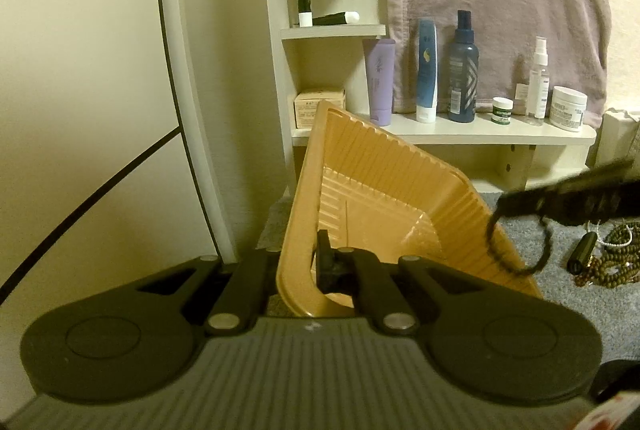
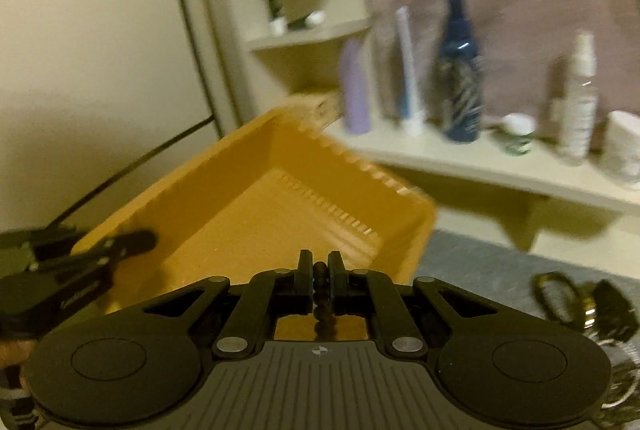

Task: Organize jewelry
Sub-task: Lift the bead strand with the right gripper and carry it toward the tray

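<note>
My left gripper [image 1: 304, 262] is shut on the near rim of an orange ribbed plastic tray [image 1: 384, 190] and holds it tilted up off the grey mat. My right gripper [image 2: 319, 272] is shut on a black beaded bracelet [image 2: 320, 282], just at the tray's [image 2: 256, 206] near edge. In the left wrist view the right gripper [image 1: 520, 208] comes in from the right with the black bracelet [image 1: 516, 262] hanging as a loop beside the tray's right wall. The left gripper [image 2: 132, 242] shows at the tray's left corner in the right wrist view.
A pile of brown bead necklaces [image 1: 608, 266], a pearl strand and a small black tube [image 1: 582, 254] lie on the grey mat [image 1: 560, 302] at right. A white shelf [image 1: 480, 132] behind holds several bottles and jars. More gold jewelry [image 2: 560, 294] lies right of my right gripper.
</note>
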`<state>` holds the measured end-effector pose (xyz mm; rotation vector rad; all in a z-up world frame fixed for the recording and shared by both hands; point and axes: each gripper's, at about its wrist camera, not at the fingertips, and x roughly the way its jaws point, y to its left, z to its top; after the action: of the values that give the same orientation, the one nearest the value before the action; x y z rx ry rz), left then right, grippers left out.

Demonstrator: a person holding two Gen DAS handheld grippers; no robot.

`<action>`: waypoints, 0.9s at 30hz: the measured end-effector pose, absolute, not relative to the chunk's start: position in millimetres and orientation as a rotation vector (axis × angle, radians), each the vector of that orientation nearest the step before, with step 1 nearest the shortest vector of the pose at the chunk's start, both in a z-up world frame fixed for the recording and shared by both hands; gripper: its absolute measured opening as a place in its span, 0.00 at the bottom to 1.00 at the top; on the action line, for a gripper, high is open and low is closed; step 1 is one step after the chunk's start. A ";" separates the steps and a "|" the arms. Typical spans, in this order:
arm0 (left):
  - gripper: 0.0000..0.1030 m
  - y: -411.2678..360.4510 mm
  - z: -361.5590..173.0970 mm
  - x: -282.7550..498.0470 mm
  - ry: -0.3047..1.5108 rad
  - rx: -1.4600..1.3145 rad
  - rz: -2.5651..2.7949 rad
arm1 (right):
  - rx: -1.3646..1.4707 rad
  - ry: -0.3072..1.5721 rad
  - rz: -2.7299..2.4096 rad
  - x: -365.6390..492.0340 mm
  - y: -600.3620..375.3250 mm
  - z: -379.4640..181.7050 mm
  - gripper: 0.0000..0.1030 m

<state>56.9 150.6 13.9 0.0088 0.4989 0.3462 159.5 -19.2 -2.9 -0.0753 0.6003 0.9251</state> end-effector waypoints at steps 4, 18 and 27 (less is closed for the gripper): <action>0.04 151.8 13.8 56.6 0.499 0.002 0.343 | -0.086 0.640 0.945 151.9 -7.9 -16.6 0.07; 0.04 153.2 13.9 57.6 0.505 -0.013 0.350 | 0.007 0.581 0.873 148.8 -38.8 -6.8 0.47; 0.04 152.5 14.3 58.1 0.504 -0.010 0.349 | 0.045 0.576 0.524 139.4 -128.2 -30.4 0.48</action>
<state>58.1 152.5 14.3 -0.0101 0.5037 0.3485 139.4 -128.2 -30.4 0.0451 0.5762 0.5240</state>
